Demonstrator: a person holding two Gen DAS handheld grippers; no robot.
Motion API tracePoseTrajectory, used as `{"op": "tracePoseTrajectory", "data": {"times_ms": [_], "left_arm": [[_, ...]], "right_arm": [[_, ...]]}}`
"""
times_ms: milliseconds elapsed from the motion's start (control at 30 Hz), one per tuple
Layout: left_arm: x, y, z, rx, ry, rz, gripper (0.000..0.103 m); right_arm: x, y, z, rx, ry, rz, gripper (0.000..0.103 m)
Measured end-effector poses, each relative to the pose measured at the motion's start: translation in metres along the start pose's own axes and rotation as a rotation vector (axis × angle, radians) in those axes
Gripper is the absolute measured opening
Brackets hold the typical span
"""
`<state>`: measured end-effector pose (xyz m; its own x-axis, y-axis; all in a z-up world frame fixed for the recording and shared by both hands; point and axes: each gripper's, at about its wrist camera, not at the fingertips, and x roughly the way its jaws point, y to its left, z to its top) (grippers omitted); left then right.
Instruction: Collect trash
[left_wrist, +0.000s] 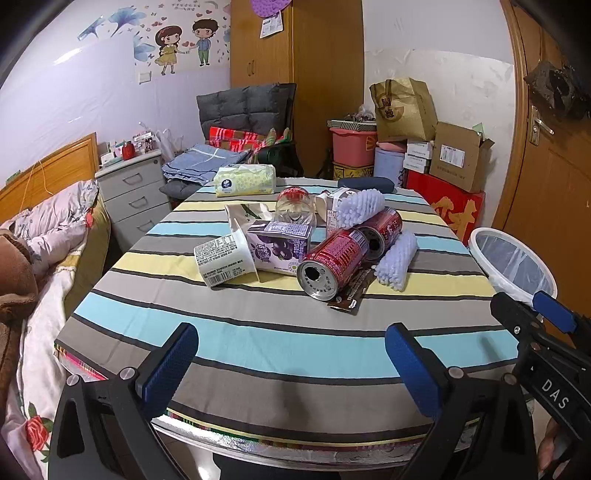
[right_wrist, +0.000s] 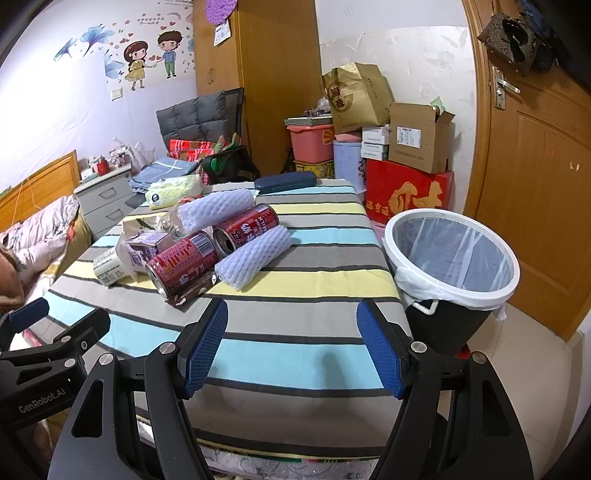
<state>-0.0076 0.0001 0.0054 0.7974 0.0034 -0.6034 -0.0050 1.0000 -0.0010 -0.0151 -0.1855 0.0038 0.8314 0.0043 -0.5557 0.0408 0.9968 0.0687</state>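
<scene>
Trash lies heaped mid-table on the striped cloth (left_wrist: 280, 343): two red cans (left_wrist: 332, 260) (right_wrist: 183, 264), a purple drink carton (left_wrist: 279, 249), a white cup (left_wrist: 225, 258), two white foam nets (left_wrist: 395, 260) (right_wrist: 255, 256), a clear bottle (left_wrist: 293, 206) and a brown wrapper (left_wrist: 352, 291). A lined bin (right_wrist: 452, 258) stands on the floor off the table's right side. My left gripper (left_wrist: 291, 341) hangs open over the near table edge, nothing between its fingers. Over the near right part of the table, my right gripper (right_wrist: 291, 319) is likewise open and holds nothing.
A tissue pack (left_wrist: 245, 180) and a dark blue case (right_wrist: 286, 182) lie at the table's far edge. A bed (left_wrist: 48, 236) is on the left, boxes (right_wrist: 410, 192) are stacked behind the bin, and a wooden door (right_wrist: 535, 192) is at right.
</scene>
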Motion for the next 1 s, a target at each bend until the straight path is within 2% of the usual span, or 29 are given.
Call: {"op": "tracePoseTrajectory", "data": {"times_ms": [1000], "left_arm": [[-0.0093,0.0007,0.0011,-0.007,-0.012,-0.001,0.103]], "right_arm": [[-0.0057,0.0005,0.0026,-0.004,-0.014,-0.003,0.074]]}}
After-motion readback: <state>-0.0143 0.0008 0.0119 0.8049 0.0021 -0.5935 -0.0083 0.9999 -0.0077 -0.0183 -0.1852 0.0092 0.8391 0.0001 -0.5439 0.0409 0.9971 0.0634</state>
